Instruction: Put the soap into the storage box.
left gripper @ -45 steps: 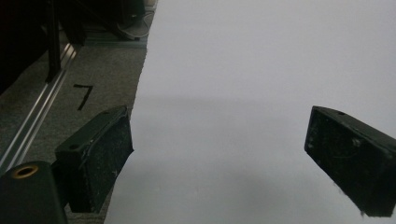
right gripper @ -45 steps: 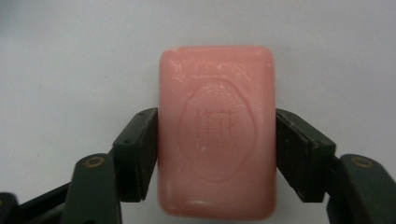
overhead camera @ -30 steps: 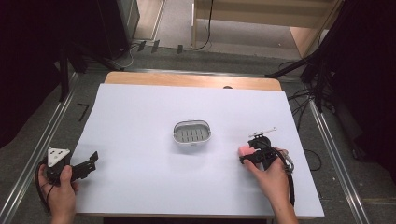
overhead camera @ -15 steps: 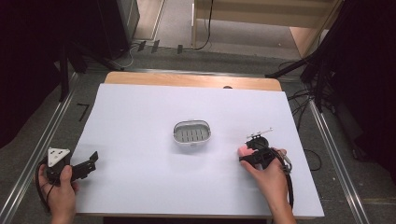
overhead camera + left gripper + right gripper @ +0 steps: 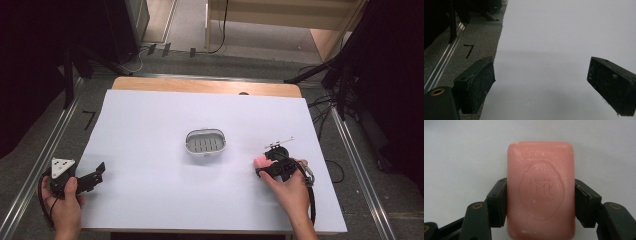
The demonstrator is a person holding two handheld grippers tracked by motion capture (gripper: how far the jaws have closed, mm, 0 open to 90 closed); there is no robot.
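Right tool (image 5: 540, 202) grips pink soap (image 5: 540, 190); left tool (image 5: 541, 85) open at table edge (image 5: 496, 65)

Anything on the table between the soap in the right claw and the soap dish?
Nothing. In the high view, the stretch between the pink soap and the soap dish is bare white table.

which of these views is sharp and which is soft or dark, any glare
High view: white table evenly lit, no glare, surroundings fall to near black. Left gripper view: fingers sharp, broad soft shadow across the sheet. Right gripper view: pink soap close up, its embossed stamp readable, bottom edge slightly blurred.
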